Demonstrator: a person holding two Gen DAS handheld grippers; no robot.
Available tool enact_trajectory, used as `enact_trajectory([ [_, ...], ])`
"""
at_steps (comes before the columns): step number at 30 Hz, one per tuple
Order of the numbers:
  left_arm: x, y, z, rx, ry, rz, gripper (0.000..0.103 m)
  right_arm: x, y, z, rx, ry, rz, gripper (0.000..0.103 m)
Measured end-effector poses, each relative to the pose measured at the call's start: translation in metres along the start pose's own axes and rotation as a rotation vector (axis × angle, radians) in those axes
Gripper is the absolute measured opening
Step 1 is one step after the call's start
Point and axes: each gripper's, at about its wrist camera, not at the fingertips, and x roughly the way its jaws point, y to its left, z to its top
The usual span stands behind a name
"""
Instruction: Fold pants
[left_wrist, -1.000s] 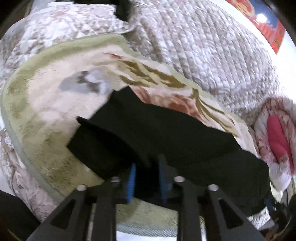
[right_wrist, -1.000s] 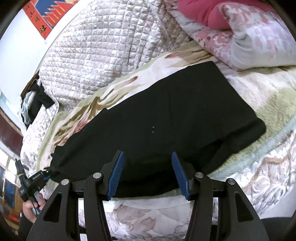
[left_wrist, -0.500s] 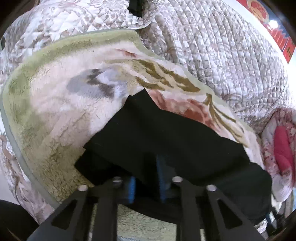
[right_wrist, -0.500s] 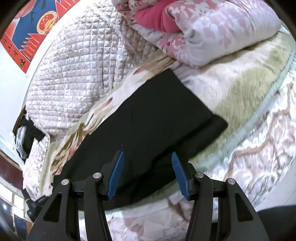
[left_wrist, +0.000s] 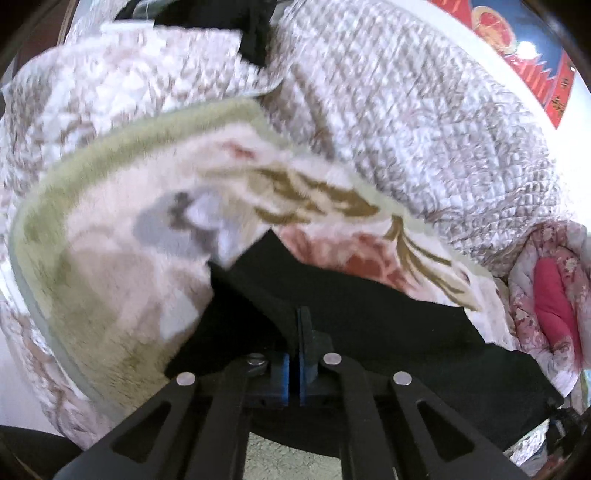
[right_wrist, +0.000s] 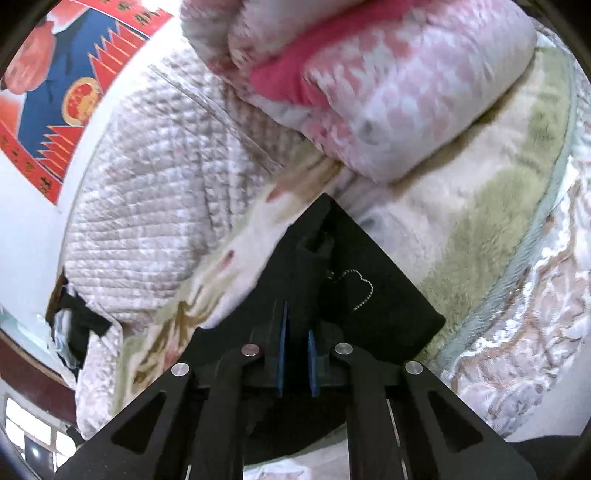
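On floral blanket (left_wrist: 110, 295): black pants (left_wrist: 388, 325), pinched by both left gripper (left_wrist: 294, 354) and right gripper (right_wrist: 295, 354), jaws just closing; bead chain (right_wrist: 354, 288) visible from right wrist only.

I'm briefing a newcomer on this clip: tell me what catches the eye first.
The black pants lie dark across the pale flowered fleece blanket, both grippers' blue pads closed on the near edge: left gripper, right gripper. Next, the pink floral quilt bundled beyond the pants, and a red-and-blue poster on the wall.
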Motion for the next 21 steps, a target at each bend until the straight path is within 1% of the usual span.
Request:
enact_trajectory([
  [2,0.002,0.003,-0.005,0.006,0.010,0.010,0.004,0.001,-0.011,-0.001,0.013,0.014,-0.053,0.009],
  [3,0.007,0.006,-0.008,0.002,0.031,0.018,0.004,0.007,-0.021,-0.002,0.035,0.045,-0.079,0.009],
  [5,0.023,0.010,-0.018,-0.005,0.108,0.053,0.004,0.016,-0.031,-0.006,0.078,0.097,-0.108,0.009],
  [6,0.028,0.012,-0.022,-0.007,0.130,0.067,0.004,0.016,-0.030,-0.006,0.071,0.094,-0.112,0.009],
  [7,0.028,0.014,-0.024,-0.007,0.131,0.069,0.004,0.014,-0.025,-0.007,0.047,0.087,-0.124,0.009],
  [8,0.025,0.013,-0.023,-0.002,0.120,0.070,0.004,0.012,-0.022,-0.008,0.031,0.079,-0.134,0.009],
  [10,0.020,0.011,-0.022,0.009,0.095,0.071,0.004,0.011,-0.025,-0.009,0.051,0.086,-0.140,0.009],
  [13,0.019,0.010,-0.025,0.015,0.101,0.090,0.005,0.011,-0.026,-0.010,0.065,0.099,-0.156,0.010],
  [15,0.015,0.011,-0.026,0.013,0.094,0.098,0.006,0.004,-0.022,-0.011,0.052,0.082,-0.179,0.019],
  [16,0.010,0.014,-0.027,0.009,0.082,0.110,0.007,-0.005,-0.019,-0.011,0.030,0.051,-0.227,0.024],
  [17,0.004,0.016,-0.025,0.003,0.063,0.134,0.009,-0.012,-0.018,-0.010,0.018,0.024,-0.249,0.024],
  [18,0.000,0.017,-0.023,-0.002,0.046,0.156,0.009,-0.021,-0.017,-0.008,0.005,-0.011,-0.263,0.025],
  [19,-0.004,0.020,-0.020,-0.010,0.021,0.179,0.009,-0.024,-0.014,-0.006,-0.005,-0.029,-0.275,0.026],
  [21,-0.013,0.021,-0.013,-0.019,-0.023,0.218,0.009,-0.032,-0.003,-0.002,-0.070,-0.076,-0.299,0.026],
])
